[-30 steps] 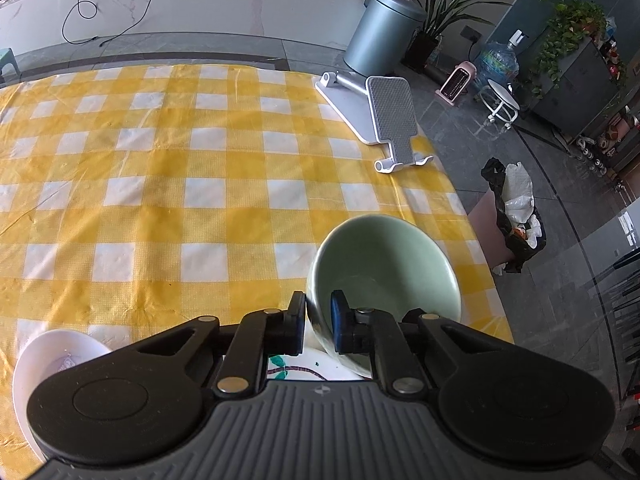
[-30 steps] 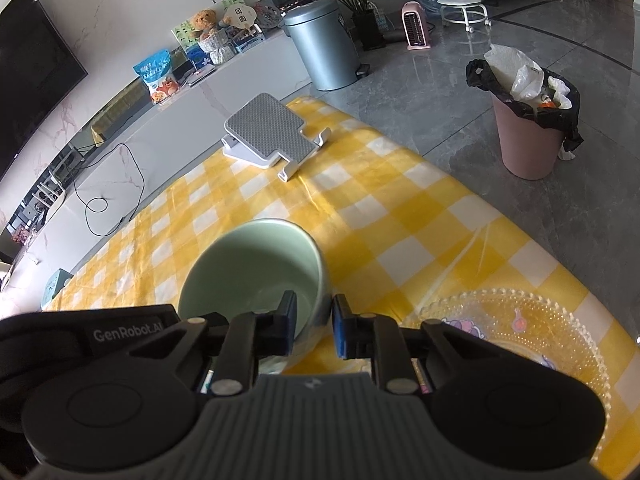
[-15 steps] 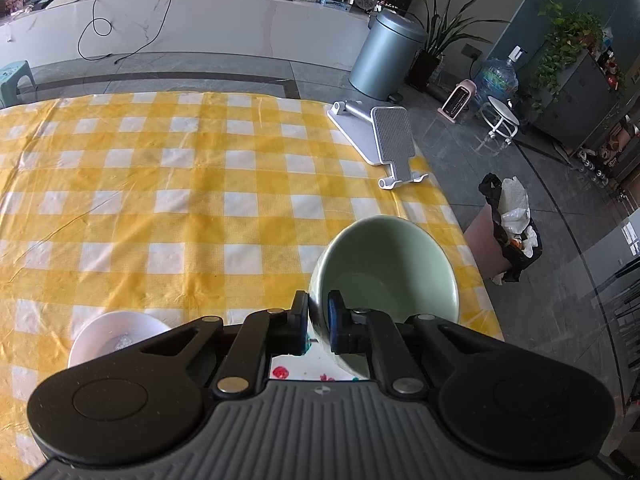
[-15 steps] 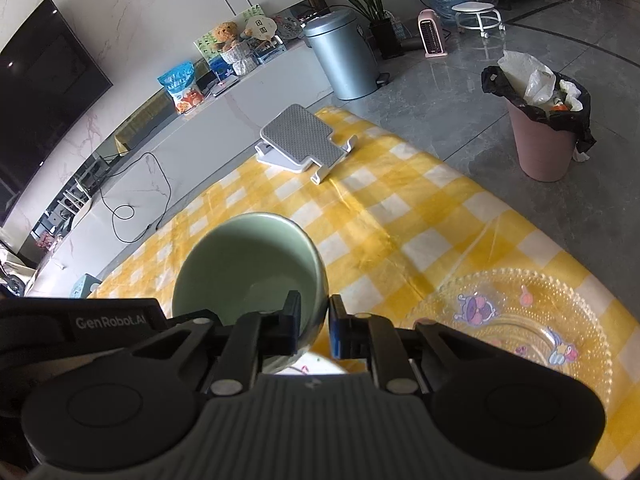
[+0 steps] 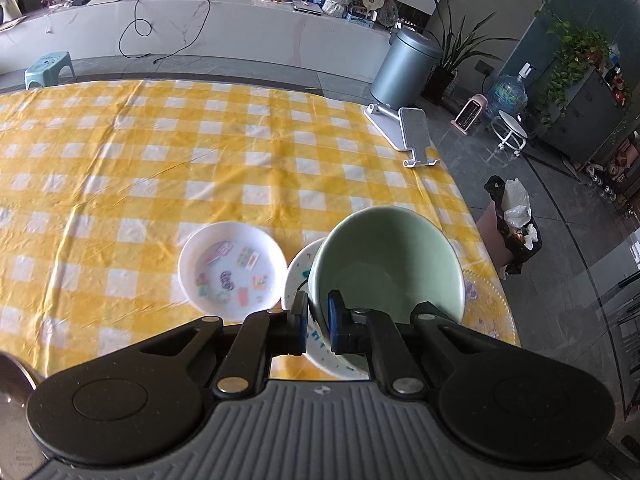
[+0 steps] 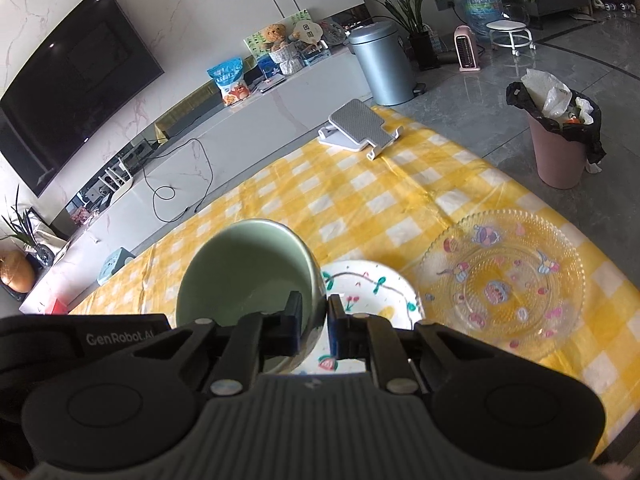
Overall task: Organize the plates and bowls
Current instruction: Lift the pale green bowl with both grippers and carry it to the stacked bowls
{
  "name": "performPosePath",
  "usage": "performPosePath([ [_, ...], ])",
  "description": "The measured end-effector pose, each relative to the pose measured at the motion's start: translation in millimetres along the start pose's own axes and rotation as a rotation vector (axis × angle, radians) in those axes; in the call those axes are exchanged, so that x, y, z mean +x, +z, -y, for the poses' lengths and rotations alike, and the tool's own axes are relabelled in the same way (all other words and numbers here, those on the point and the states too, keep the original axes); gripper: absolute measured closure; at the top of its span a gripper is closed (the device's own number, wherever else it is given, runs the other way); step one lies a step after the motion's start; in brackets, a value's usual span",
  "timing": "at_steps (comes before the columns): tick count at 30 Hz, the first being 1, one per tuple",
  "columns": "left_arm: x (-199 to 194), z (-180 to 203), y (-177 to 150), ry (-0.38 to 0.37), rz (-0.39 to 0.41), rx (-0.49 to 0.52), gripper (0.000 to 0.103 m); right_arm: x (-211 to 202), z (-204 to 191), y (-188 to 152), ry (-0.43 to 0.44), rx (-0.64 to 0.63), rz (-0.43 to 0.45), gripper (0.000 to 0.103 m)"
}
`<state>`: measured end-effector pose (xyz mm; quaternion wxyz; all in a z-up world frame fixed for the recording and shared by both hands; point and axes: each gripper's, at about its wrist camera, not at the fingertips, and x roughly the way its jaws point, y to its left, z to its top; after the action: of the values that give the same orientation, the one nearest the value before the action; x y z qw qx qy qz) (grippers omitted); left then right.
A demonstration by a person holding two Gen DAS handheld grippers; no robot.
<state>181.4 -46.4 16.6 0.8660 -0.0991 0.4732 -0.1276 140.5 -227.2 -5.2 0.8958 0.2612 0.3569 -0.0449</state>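
Observation:
A pale green bowl (image 5: 384,264) is held in the air over the yellow checked table. My left gripper (image 5: 318,312) is shut on its near-left rim. My right gripper (image 6: 311,312) is shut on the rim of the same green bowl (image 6: 244,268) at its right side. Below it lies a white plate with painted cherries (image 6: 368,288), partly hidden in the left wrist view (image 5: 298,272). A white bowl with coloured stickers (image 5: 232,268) sits to its left. A clear glass plate with cartoon prints (image 6: 504,284) lies to the right.
A white and grey phone stand (image 5: 408,136) sits at the table's far right corner. The table's right edge (image 5: 472,216) drops to a grey floor with a pink bin (image 6: 560,148). A dark round object (image 5: 12,412) shows at the lower left.
Both grippers have lifted the green bowl well above the table. The cherry plate, sticker bowl and glass plate now show more fully below.

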Motion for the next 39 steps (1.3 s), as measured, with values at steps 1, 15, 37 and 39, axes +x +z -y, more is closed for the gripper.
performPosePath([
  [1,-7.1,-4.0,-5.6,0.002,0.002,-0.007,0.093,-4.5,-2.7,-5.3,0.003,-0.005,-0.007,0.092],
  [15,-102.6,-59.1,-49.3,0.009,0.087,-0.091,0.092,-78.6,-67.0,-64.0,0.071,-0.161,-0.013,0.093],
  [37,-173.7,-163.4,-84.3,0.064,0.198,-0.249,0.092,-98.0,-171.1,-125.7,0.192,-0.374,-0.067,0.093],
  [39,-171.1,-170.8,-85.6,0.063,0.188,-0.259,0.092,-90.7,-173.1,-128.4,0.197,-0.368,-0.092,0.093],
])
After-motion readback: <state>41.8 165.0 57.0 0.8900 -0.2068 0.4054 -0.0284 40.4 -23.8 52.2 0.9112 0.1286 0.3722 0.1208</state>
